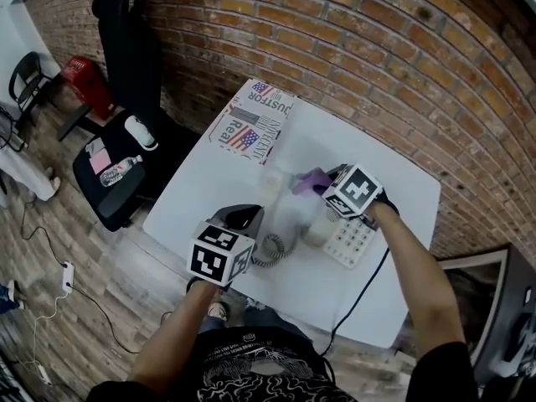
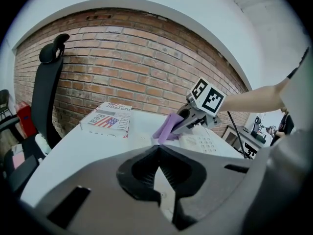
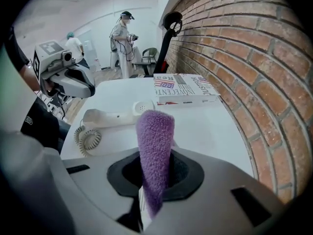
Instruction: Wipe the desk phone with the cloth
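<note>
**Purple cloth held over the phone**

Head view: the right gripper [image 1: 325,182] clamped a fuzzy purple cloth [image 1: 311,181] above the white keypad desk phone [image 1: 350,239]. Left gripper view: the left gripper [image 2: 156,149] had its jaws together on nothing. Right gripper view: the cloth looked soft, light and floppy, best pinched at a fold.

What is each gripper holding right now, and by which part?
The right gripper pinches the purple cloth at one end, the rest standing out past the jaws. The left gripper holds nothing, jaws together.
</note>
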{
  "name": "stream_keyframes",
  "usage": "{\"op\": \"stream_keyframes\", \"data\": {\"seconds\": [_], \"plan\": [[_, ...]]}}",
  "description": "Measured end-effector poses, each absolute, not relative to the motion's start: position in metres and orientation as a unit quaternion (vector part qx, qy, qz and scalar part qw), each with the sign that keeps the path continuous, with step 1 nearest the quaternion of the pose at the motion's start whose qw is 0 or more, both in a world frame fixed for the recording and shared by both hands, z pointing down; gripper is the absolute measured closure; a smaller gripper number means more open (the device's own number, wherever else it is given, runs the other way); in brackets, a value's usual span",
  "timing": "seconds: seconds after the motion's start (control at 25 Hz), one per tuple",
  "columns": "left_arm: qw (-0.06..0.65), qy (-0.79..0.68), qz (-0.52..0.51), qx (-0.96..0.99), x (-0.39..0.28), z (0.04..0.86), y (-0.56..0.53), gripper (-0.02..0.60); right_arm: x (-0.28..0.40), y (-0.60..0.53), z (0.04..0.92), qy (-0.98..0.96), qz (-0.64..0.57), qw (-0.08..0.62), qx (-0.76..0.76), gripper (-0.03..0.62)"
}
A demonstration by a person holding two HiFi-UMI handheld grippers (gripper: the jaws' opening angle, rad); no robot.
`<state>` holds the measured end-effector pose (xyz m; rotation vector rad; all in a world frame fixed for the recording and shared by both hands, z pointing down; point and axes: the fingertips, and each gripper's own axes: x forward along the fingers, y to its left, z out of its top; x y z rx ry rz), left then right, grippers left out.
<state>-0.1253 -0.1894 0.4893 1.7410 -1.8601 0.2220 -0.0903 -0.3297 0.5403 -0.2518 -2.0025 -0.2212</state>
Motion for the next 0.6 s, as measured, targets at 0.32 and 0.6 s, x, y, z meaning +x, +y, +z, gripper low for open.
{"op": "stream_keyframes", "data": {"seconds": [0.32, 0.6], "plan": [[0.287, -0.683, 0.082, 0.666, -0.125, 0.486, -0.170, 0.575, -0.082, -0.296, 0.545, -0.839, -0.069, 0.531, -0.093, 0.549], [0.286, -0.669, 0.083, 0.682, -0.118, 0.485, -0.154, 0.575, -0.069, -0.269, 0.550, -0.842, -0.049, 0.531, -0.077, 0.549]]}}
